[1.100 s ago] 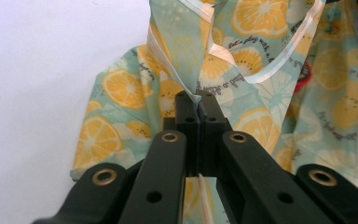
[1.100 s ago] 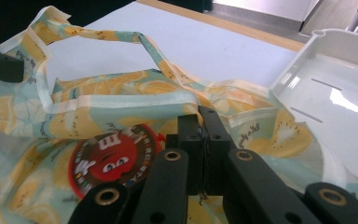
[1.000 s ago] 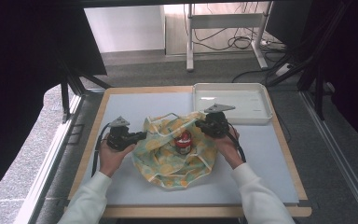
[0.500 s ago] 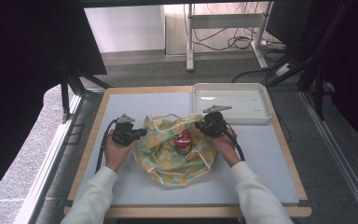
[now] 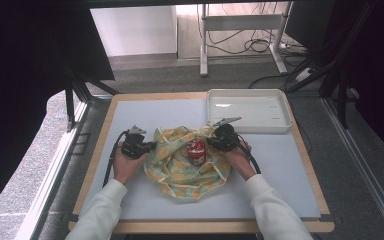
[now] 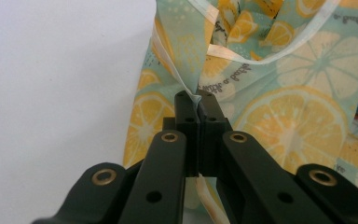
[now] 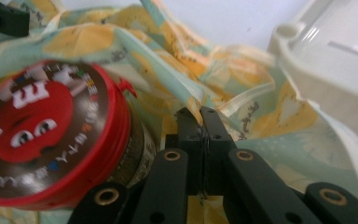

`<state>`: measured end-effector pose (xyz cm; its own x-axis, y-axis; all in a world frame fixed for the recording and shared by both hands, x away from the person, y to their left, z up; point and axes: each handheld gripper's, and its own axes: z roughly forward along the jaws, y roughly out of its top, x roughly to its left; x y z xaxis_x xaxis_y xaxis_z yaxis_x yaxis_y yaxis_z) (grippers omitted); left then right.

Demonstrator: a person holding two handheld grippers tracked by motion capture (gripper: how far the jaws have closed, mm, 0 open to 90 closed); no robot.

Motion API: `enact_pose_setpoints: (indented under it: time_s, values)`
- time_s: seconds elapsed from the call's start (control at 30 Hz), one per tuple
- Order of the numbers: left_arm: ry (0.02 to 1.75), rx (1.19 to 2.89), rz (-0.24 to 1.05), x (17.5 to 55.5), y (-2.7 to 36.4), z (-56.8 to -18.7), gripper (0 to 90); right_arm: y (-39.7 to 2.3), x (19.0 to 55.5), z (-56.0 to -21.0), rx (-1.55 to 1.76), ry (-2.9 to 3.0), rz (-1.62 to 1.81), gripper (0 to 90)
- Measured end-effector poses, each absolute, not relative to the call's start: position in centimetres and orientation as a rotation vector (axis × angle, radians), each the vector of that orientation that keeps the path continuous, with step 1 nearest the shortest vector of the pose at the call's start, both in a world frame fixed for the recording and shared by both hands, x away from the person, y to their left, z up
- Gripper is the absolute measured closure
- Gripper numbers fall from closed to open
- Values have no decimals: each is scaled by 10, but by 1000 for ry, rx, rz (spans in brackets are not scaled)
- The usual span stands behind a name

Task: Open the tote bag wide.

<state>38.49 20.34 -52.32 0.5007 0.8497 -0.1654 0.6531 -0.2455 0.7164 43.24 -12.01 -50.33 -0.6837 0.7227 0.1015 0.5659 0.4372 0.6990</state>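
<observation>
A lemon-print cloth (image 5: pixel 185 167) lies spread and rumpled in the middle of the table, with a red-lidded round tin (image 5: pixel 195 151) standing on it. My left gripper (image 5: pixel 149 146) is at the cloth's left edge, shut on the cloth's hem (image 6: pixel 196 95). My right gripper (image 5: pixel 211 141) is at the right edge, just right of the tin (image 7: pixel 51 135), its jaws shut on a fold of the cloth (image 7: pixel 200 109). Both edges are held slightly raised above the table. A black jaw tip of the left gripper (image 7: pixel 2 18) shows in the right gripper view's top left corner.
A white tray (image 5: pixel 248 111) stands at the back right of the table, close behind my right gripper, and its rim (image 7: pixel 307 70) is near in the right gripper view. The pale blue mat (image 5: pixel 145 112) has a wooden border.
Both hands have sunk a little toward the table with the cloth's edges, so the cloth lies lower and flatter around the tin.
</observation>
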Motion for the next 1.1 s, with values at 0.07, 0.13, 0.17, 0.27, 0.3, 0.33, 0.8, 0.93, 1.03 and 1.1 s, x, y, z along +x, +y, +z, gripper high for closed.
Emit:
enact_pose_setpoints:
  time_s: [0.07, 0.13, 0.17, 0.27, 0.3, 0.33, 0.8, 0.93, 1.03, 1.1]
  values:
    - [1231, 1999, 321, 385, 203, -525, 900, -120, 434, -508, 1146, 2501, 1064, 879]
    - [1231, 2009, 314, 385, 203, -527, 900, -121, 435, -512, 1156, 2517, 1043, 879]
    - [1231, 2011, 311, 385, 204, -528, 900, -121, 436, -514, 1159, 2525, 1034, 879]
    - [1237, 2006, 288, 385, 207, -531, 900, -122, 436, -519, 1169, 2542, 1014, 879]
    - [1243, 2005, 278, 384, 207, -531, 900, -121, 436, -520, 1165, 2548, 1003, 879]
    - [1247, 2007, 274, 384, 208, -532, 900, -121, 436, -521, 1163, 2553, 997, 879]
    - [1234, 1933, 317, 378, 209, -525, 589, -124, 430, -513, 1106, 2503, 1050, 602]
    - [1209, 1868, 343, 373, 218, -512, 444, -126, 425, -502, 1058, 2447, 1081, 469]
    - [1201, 1838, 334, 369, 223, -505, 387, -130, 423, -496, 1050, 2430, 1110, 405]
    - [1197, 1828, 324, 367, 225, -501, 372, -132, 421, -492, 1048, 2419, 1102, 377]
